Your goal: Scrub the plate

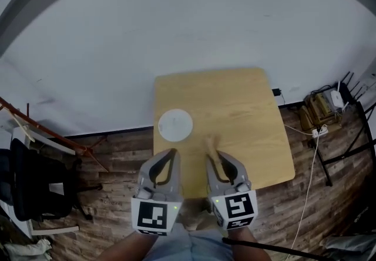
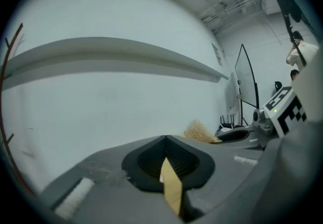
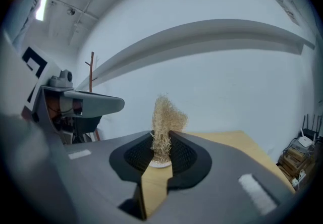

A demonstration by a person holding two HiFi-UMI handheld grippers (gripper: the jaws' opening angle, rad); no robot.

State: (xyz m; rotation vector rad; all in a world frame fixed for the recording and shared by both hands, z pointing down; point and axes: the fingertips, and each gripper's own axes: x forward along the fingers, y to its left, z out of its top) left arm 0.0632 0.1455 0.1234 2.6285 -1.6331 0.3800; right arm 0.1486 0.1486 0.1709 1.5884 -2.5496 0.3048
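Judging the scrubbing not yet begun, we grip a straw-coloured fibre scrubber point(image 3: 165, 122) in our right gripper point(image 3: 161, 141), its jaws clamped on it, near the white plate point(image 1: 175, 125) but off it. The plate lies on the wooden surface point(image 1: 247, 130). Our left gripper point(image 2: 165, 140), jaws closed on nothing, hovers just short of the plate.

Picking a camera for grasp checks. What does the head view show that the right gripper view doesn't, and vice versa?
Head view only: the whole plate, lying just ahead of the left claw, and the floor. Right gripper view only: a close look at the right claw, plainly shut on the scrubber. Both: the table and the left claw.
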